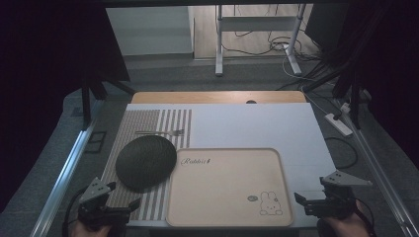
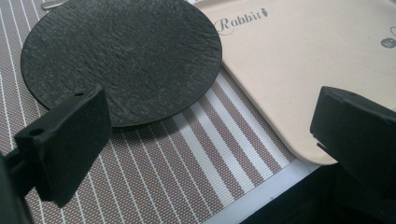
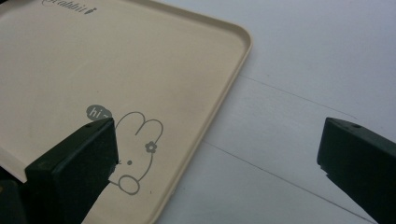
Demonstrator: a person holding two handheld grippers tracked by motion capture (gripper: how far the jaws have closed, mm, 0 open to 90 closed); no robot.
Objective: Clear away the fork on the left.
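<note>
Table (image 1: 257, 123) with a white cover carries a striped mat (image 1: 148, 123), where the black plate (image 1: 146, 162) lies touching the beige tray (image 1: 227, 187). Both the left gripper (image 1: 121, 195) and the right gripper (image 1: 310, 191) hover with jaws apart, holding nothing, in a dim room with grey floor (image 1: 197, 74).

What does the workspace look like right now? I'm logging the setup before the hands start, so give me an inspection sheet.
Surface: white table top, with a striped placemat at its left.
Job's things: dark round plate lies flat on the placemat, its edge at the beige rabbit tray; a fork lies beyond the plate. Tray holds nothing.
Clutter: nothing seen on the table.
Grippers: left tool open, near the plate's near edge, holding nothing; right tool open beside the tray's right rim, holding nothing.
Cables: loose cables and a power strip on the floor.
Surroundings: a metal stand beyond the table; dark at both sides.
</note>
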